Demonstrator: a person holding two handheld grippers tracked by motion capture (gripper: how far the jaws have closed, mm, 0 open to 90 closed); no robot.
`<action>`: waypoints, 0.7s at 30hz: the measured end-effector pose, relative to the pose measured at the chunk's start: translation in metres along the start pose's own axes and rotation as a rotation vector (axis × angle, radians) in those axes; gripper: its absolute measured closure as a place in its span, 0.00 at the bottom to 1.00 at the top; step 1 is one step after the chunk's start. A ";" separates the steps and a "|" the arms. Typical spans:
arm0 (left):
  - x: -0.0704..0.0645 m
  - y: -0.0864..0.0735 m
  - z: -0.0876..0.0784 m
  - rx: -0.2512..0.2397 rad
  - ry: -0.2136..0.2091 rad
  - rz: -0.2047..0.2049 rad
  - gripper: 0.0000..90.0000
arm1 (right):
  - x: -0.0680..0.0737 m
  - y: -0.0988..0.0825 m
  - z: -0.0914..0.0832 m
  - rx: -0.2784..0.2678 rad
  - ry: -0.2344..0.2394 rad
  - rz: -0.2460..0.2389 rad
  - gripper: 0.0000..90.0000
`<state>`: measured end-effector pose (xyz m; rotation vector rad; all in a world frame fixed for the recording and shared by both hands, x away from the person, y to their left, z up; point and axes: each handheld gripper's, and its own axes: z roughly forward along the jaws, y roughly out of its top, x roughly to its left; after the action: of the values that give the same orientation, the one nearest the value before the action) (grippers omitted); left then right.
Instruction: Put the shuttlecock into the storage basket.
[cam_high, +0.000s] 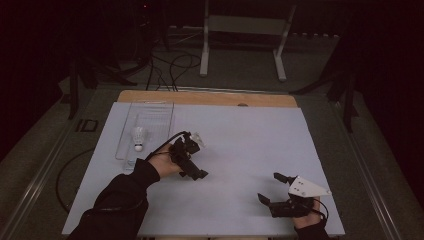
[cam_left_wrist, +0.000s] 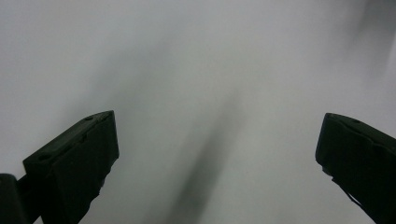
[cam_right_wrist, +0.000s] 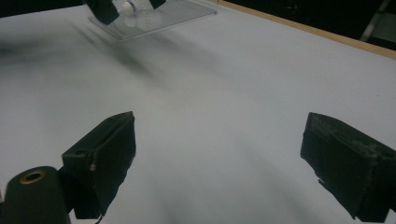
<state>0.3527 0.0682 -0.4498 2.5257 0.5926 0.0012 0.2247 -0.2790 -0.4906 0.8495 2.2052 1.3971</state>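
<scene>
A white shuttlecock lies in a clear plastic tray at the back left of the white table sheet. My left gripper hovers just right of the tray, held in a hand with a dark sleeve. In the left gripper view its jaws stand wide apart over bare sheet, so the left gripper is open and empty. My right gripper sits near the front right edge, open with nothing in it. The right gripper faces the tray and the shuttlecock far off.
A wooden strip borders the table's far edge. Behind it, a metal stand and loose cables rest on the dark floor. The left gripper's jaw shows at the top of the right gripper view.
</scene>
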 end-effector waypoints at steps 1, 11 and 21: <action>-0.001 -0.001 0.001 -0.005 -0.005 -0.004 0.00 | 0.000 0.000 0.000 0.000 0.001 -0.002 0.12; -0.009 -0.018 0.006 -0.034 -0.030 0.009 0.00 | 0.001 0.000 0.000 0.002 0.002 -0.005 0.12; -0.011 -0.041 0.005 -0.080 -0.035 -0.017 0.00 | 0.001 0.000 0.000 0.001 0.000 -0.006 0.12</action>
<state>0.3260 0.0925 -0.4736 2.4377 0.5888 -0.0255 0.2242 -0.2784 -0.4904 0.8422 2.2067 1.3928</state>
